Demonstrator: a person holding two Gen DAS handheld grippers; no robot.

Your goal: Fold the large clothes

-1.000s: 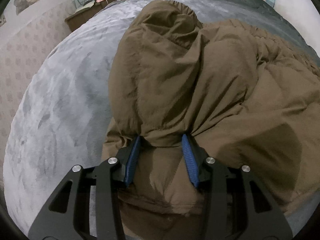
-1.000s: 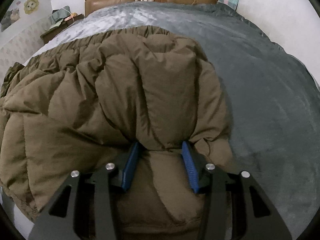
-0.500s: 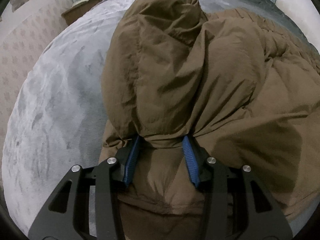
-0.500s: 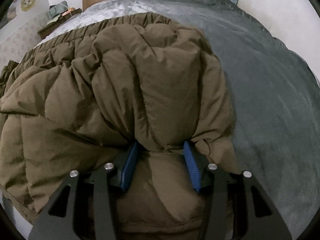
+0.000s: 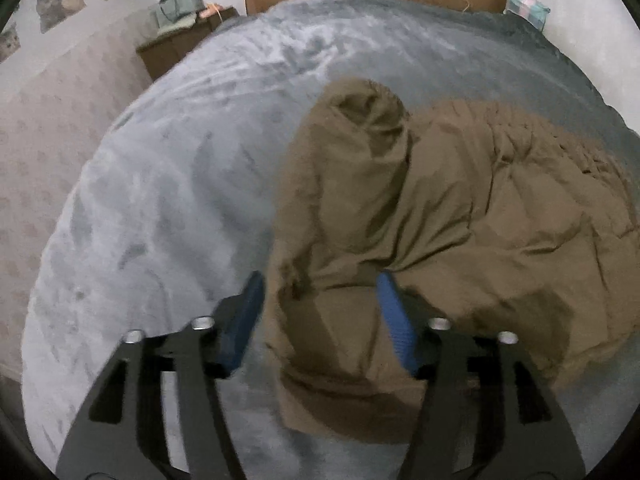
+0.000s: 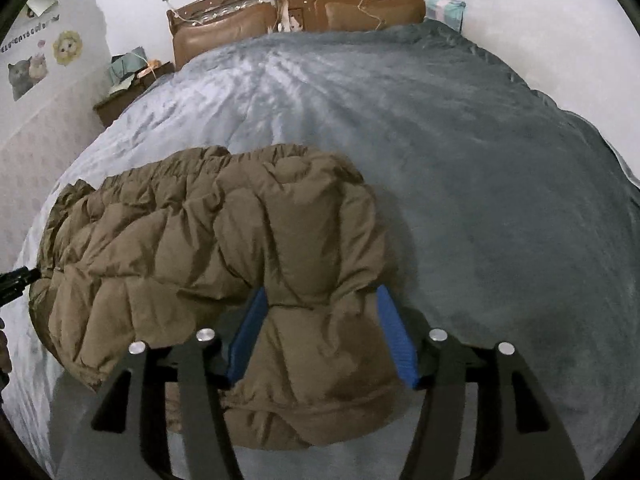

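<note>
A brown puffer jacket (image 5: 440, 200) lies folded in a heap on the grey bed blanket (image 5: 160, 200). My left gripper (image 5: 320, 280) hovers over its near left corner. Its jaws are opening, the fabric lies loose between the blue pads, and the left pad stands clear of the cloth. In the right wrist view the same jacket (image 6: 200, 240) spreads to the left. My right gripper (image 6: 321, 291) is over the jacket's near right corner with its jaws opening. A fold of cloth sits between the pads without being pinched.
The grey blanket (image 6: 480, 160) stretches far and right of the jacket. A brown headboard (image 6: 296, 12) closes the far end. A dark nightstand (image 5: 176, 44) with a bundle on top stands by the left wall, which carries animal stickers.
Both grippers have let go of the jacket and pulled up and back. The jacket, earlier bunched between the pads, now rests lower on the bed and looks smaller.
</note>
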